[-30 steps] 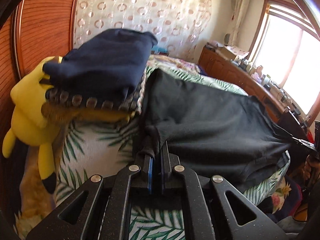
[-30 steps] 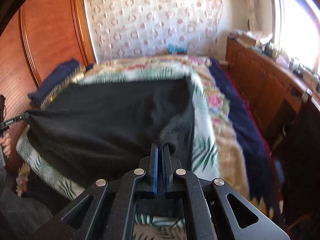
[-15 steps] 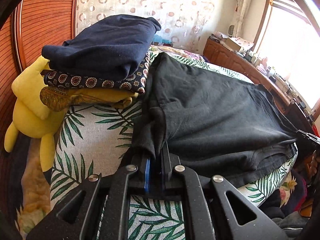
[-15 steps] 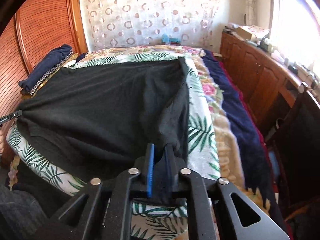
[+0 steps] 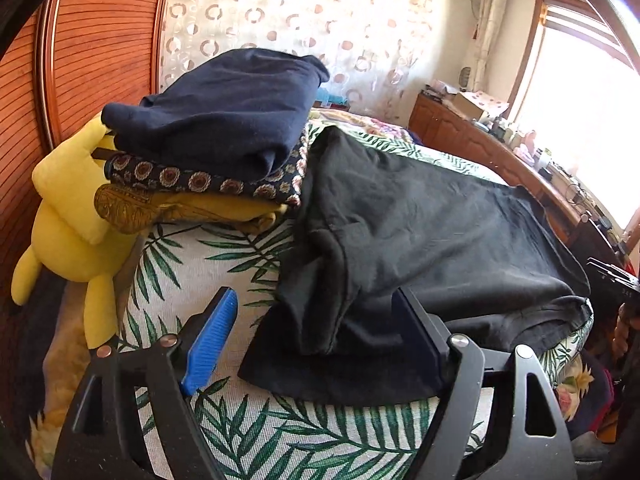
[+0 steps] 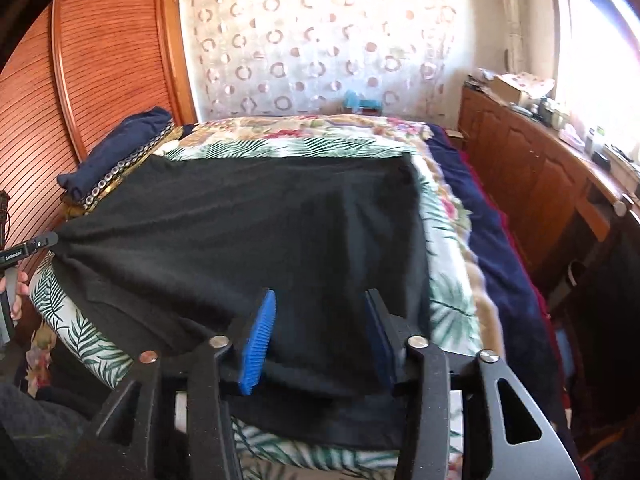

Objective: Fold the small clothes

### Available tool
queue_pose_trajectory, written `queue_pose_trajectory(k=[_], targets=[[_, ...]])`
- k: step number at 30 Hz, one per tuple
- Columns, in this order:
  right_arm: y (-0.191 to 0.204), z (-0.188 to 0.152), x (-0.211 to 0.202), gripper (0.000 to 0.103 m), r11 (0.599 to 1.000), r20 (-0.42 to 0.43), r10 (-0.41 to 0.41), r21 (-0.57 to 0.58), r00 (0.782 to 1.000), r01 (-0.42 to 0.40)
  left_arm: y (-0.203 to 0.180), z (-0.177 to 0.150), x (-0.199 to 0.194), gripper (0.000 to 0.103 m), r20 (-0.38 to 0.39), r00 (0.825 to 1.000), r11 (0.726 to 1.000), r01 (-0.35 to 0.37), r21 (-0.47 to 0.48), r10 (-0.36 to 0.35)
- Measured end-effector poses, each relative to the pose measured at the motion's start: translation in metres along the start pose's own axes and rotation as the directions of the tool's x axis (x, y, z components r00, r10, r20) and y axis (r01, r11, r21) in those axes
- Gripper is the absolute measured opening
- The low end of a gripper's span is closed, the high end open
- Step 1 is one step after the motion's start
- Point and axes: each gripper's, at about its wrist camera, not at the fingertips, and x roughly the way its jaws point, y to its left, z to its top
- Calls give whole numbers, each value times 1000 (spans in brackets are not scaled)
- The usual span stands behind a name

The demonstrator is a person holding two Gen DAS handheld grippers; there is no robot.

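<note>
Left wrist view shows the bed, spread with a palm-leaf print cover, carrying a soft black garment laid flat and matte across its near edge, one folded corner drooping over. Beside it toward the head corner sits a stack of folded clothes: plush navy on top, a medallion-print layer, mustard beneath, with a yellow plush toy leaning against the ribbed wooden headboard. The left gripper has just been opening, its ridged blue pads spread with the cloth corner loose between them. The right gripper has likewise been opening, jaws apart over the garment's hem.
</note>
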Motion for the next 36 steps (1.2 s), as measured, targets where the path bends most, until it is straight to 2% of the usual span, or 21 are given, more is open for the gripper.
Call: queue_pose_trajectory(k=[3,7,11,14,19,20,22,26,28,31,32,36], targets=[[13,3,27,51,999,-25,47,-19,999,-47,2,-2,5,80,-11,1000,1000,-15,-12,15],[34,7,60,51,997,-62,58,-56,996,-61,4,-2,8,80,-14,1000,1000,-27,-17,26],[43,4,90,51,996,-104,32,-74,994,-39,6,-3,11,80,-24,999,999,-31,-19,31],[46,4,94,53,997,-87,-2,-76,996,-5,5,-5,14,80,-33,999,999,-38,-18,37],[46,-1,97,76,998,-71,-51,-41,996,48,4,-9,19,80,-54,998,999,-44,-15,43],[45,-2,98,78,998,-74,-51,-32,996,49,4,-11,19,80,-49,998,999,-47,-11,46],[44,-5,96,83,998,-78,-61,-32,995,59,4,-12,18,73,-41,999,999,-30,-14,29],[44,-6,97,86,997,-72,-73,-13,995,73,7,-12,16,51,-34,999,999,-23,-32,22],[43,-9,95,88,997,-70,-81,4,994,82,8,-13,16,45,-35,999,999,-18,-35,17],[46,-7,86,89,995,-70,-98,14,993,99,7,-13,17,27,-44,999,999,2,-33,-3],[46,-6,86,89,995,-68,-97,14,993,98,6,-13,18,17,-49,999,999,19,-34,-21],[46,-10,82,90,995,-51,-97,5,994,97,0,-14,15,12,-27,999,999,43,-31,-44]])
